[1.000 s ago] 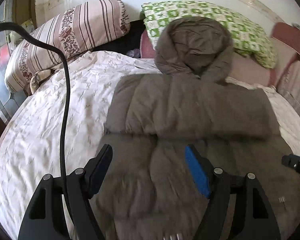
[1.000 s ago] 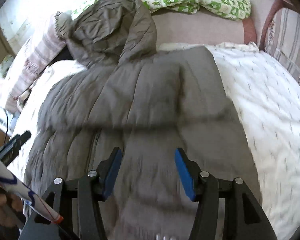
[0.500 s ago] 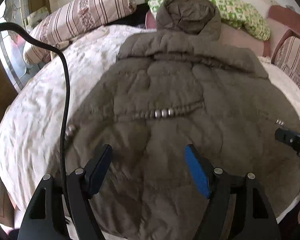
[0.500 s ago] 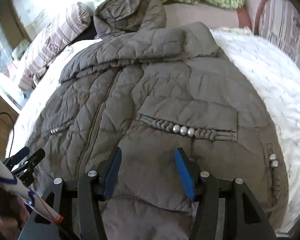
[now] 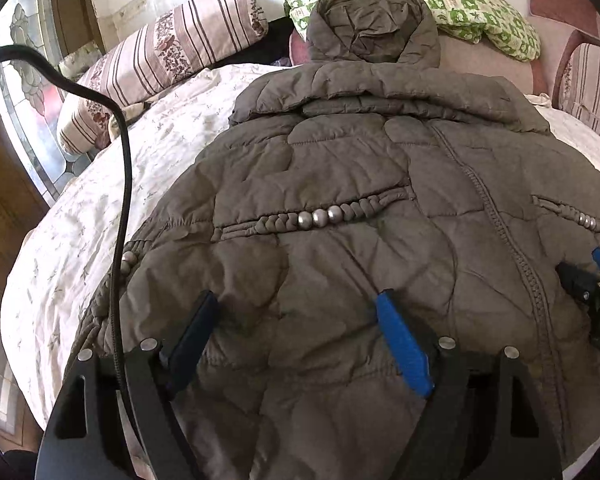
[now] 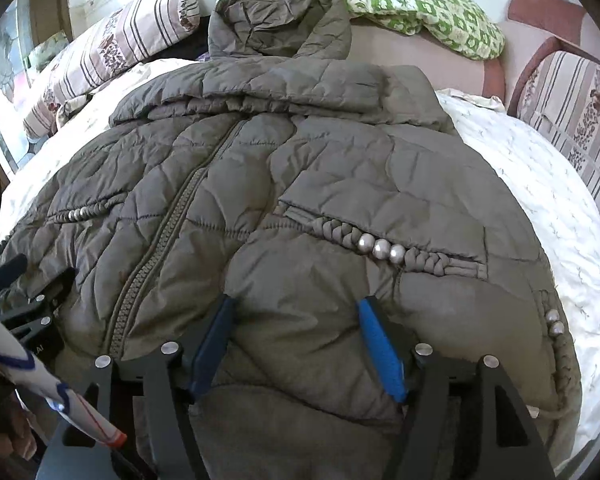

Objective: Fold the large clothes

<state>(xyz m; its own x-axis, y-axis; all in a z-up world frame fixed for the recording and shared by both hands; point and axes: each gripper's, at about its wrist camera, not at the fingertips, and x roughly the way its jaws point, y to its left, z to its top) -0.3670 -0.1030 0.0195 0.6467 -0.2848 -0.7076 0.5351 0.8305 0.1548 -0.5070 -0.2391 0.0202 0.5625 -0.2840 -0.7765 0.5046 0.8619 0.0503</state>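
The grey-brown hooded jacket [image 5: 360, 184] lies front up across the bed [image 5: 100, 200], hood toward 12 o'clock, while the left gripper [image 5: 298, 336] and right gripper [image 6: 294, 340] hover wide at its hem, holding nothing.

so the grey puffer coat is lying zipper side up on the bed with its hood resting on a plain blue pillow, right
Not quite. The grey puffer coat lies zipper side up on the bed, but its hood rests on a green-and-white patterned pillow, as the left wrist view shows.
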